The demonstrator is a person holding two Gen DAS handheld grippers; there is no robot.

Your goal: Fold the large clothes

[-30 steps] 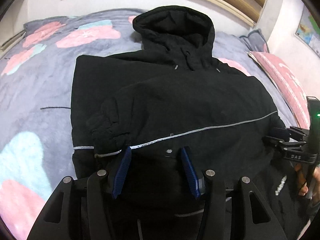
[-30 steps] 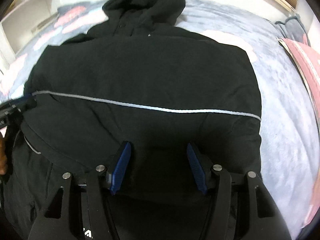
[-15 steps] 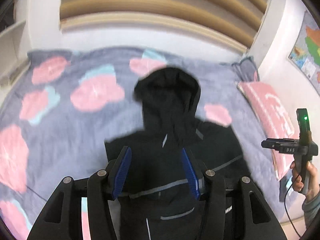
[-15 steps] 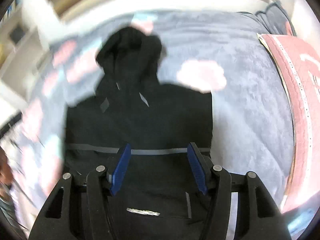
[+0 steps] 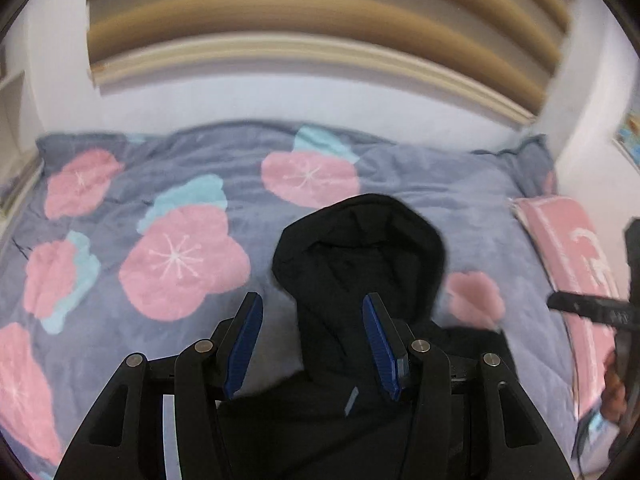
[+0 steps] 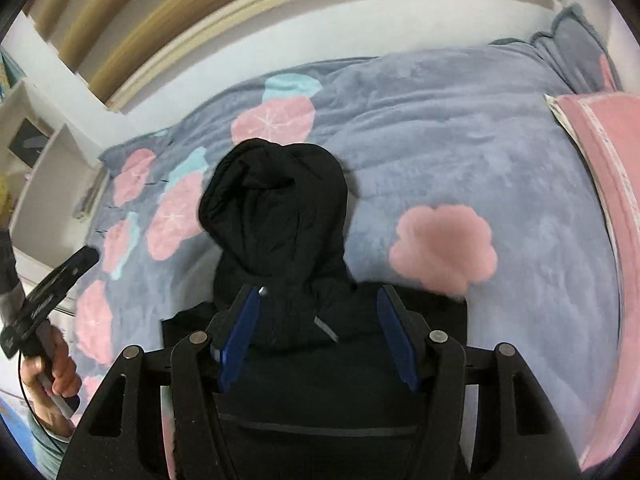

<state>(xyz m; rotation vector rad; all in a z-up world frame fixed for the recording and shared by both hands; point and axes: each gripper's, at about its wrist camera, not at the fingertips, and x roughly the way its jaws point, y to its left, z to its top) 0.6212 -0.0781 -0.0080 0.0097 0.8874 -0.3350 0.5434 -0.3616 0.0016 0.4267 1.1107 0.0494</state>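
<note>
A black hooded jacket (image 5: 360, 264) lies on the bed with its hood pointing toward the far wall; it also shows in the right wrist view (image 6: 276, 216). Its lower body is hidden behind the gripper frames. My left gripper (image 5: 312, 320) is open and empty, held above the jacket's collar. My right gripper (image 6: 318, 316) is open and empty, also raised above the collar area. The other hand's gripper shows at the right edge of the left wrist view (image 5: 592, 308) and at the left edge of the right wrist view (image 6: 52, 292).
The bed has a grey-blue blanket with pink and teal flowers (image 5: 180, 264). A pink pillow (image 6: 600, 152) lies at the right side. A white wall with wooden slats (image 5: 304, 32) stands behind the bed. A white shelf (image 6: 48, 176) stands at the left.
Both grippers have lifted up and back from the jacket's body, so the hood and the far bed now fill the views. Both stay open.
</note>
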